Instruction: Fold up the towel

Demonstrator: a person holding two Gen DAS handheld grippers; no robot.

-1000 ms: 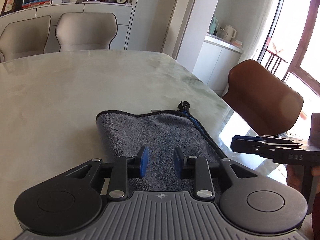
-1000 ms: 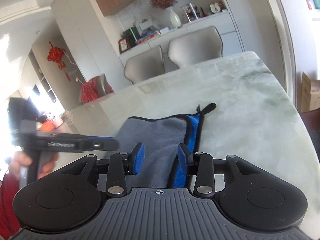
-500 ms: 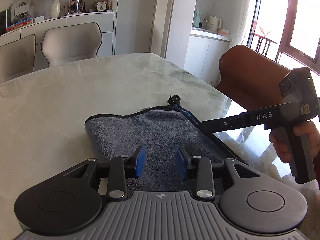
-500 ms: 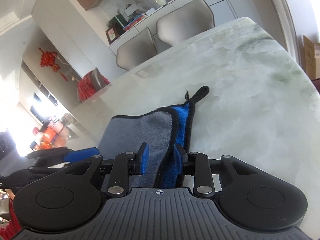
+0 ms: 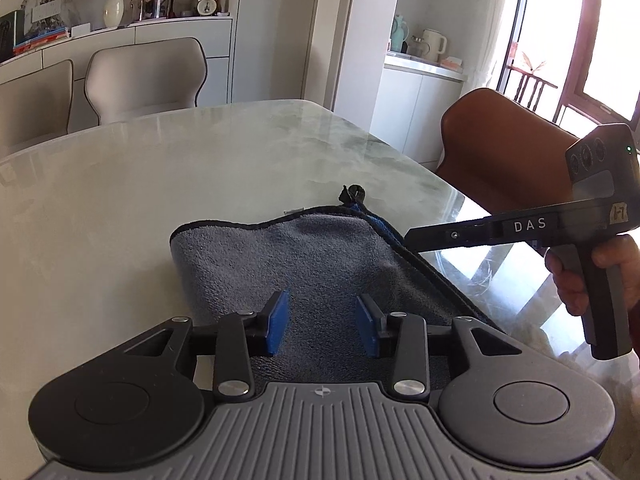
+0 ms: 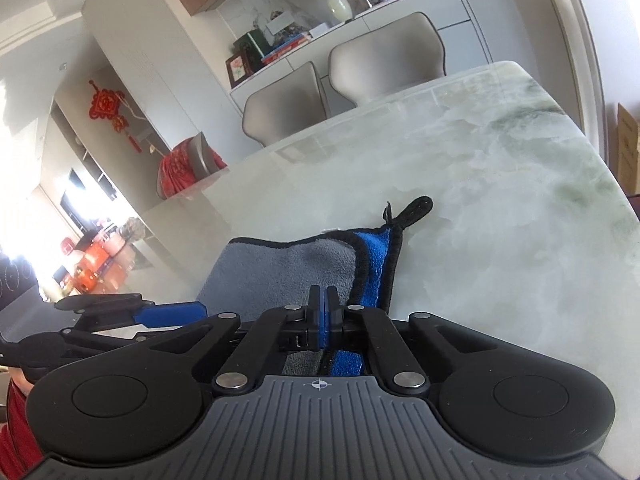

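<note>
My right gripper [image 6: 324, 312] now has its blue pads pressed together; a second ago they stood apart over the towel [image 6: 288, 268]. No cloth shows between the pads in the right wrist view, so a grip on the towel cannot be confirmed. In the left wrist view, the right gripper [image 5: 412, 236] has moved from low at the right edge to beside the towel's [image 5: 304, 256] right hem. My left gripper [image 5: 322, 320] is opening slightly, its pads wider apart over the grey cloth.
</note>
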